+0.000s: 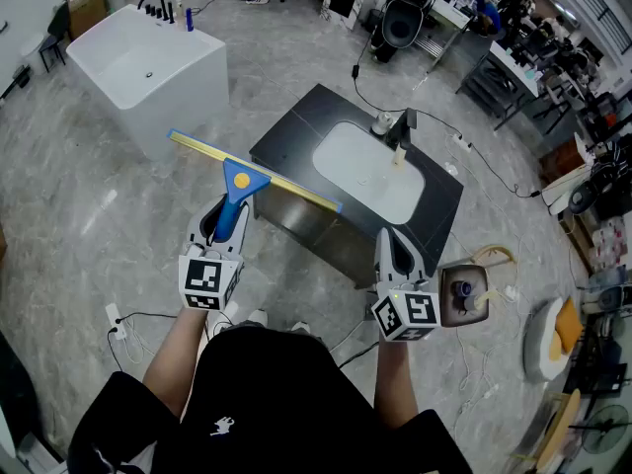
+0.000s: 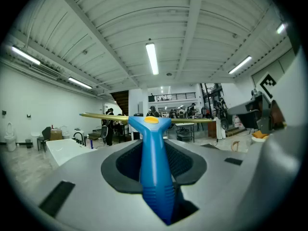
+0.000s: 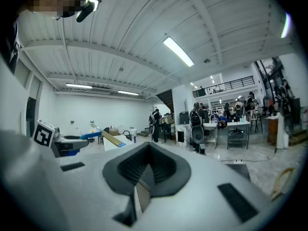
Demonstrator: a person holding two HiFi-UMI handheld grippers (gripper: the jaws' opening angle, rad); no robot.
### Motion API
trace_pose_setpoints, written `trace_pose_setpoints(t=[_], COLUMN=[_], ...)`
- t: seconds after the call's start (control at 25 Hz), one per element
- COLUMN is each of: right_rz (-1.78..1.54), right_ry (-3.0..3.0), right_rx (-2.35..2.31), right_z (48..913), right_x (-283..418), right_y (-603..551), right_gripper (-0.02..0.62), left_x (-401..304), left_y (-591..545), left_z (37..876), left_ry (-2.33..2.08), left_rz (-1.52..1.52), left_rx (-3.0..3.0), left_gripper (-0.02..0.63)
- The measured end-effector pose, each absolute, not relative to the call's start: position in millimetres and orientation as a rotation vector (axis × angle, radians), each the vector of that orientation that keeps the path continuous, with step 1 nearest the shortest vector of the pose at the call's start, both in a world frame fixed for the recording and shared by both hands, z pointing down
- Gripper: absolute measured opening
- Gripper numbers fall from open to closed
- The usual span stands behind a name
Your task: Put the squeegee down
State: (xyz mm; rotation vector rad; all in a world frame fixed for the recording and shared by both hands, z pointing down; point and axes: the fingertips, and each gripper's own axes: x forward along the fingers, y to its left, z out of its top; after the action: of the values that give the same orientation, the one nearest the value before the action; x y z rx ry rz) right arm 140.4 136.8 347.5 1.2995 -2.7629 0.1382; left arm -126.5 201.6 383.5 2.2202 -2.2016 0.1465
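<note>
A squeegee (image 1: pixel 240 180) with a blue handle and a long yellow blade is held level in the air by my left gripper (image 1: pixel 225 217), which is shut on the handle. In the left gripper view the handle (image 2: pixel 153 167) stands pinched between the dark pads, with the blade crosswise beyond them. The squeegee hovers over the floor just left of the black counter (image 1: pixel 296 131). My right gripper (image 1: pixel 395 247) hangs at the counter's near edge, shut with nothing in it (image 3: pixel 141 192). Its view shows the squeegee's blade (image 3: pixel 109 138) at the left.
The black counter holds a white sink basin (image 1: pixel 370 171) and a dark faucet (image 1: pixel 400 126). A white bathtub (image 1: pixel 148 62) stands at the far left on the marble floor. Cables, a wall socket strip (image 1: pixel 117 319) and cluttered gear (image 1: pixel 553 339) lie around. People and desks fill the far room.
</note>
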Motion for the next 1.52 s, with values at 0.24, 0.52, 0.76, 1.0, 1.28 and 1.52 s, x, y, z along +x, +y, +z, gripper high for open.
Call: trace_pose_setpoints(t=[0.24,0.52,0.76,1.0,1.28,1.52], right_rz=[0.154,0.174,0.183,0.182,0.167,0.179], right_ry=[-2.789,-2.804,-2.789,-2.772,-2.759,-2.747], right_rx=[1.299,1.304,1.295,1.276,1.237,1.214], right_z=[345,344,347,357,359,363], right_x=[137,125,112,99,79,71], right_y=[140,142,145,147,150,148], right_gripper=[0.002,0.002,0.002,0.002,0.002,0.002], left_x=[-128,-141,-152,-163,-181,-190], left_y=[200,198,197,198,205,210], left_z=[377,380,382,392,400,408], left_ry=[-2.202,-2.190,-2.171,-2.166,-2.171,-2.180], left_rz=[0.116,0.111,0.106,0.094,0.082,0.084], left_rx=[2.237,2.243,2.254,2.246,2.212,2.178], left_gripper=[0.133,0.132,0.132,0.132,0.132,0.132])
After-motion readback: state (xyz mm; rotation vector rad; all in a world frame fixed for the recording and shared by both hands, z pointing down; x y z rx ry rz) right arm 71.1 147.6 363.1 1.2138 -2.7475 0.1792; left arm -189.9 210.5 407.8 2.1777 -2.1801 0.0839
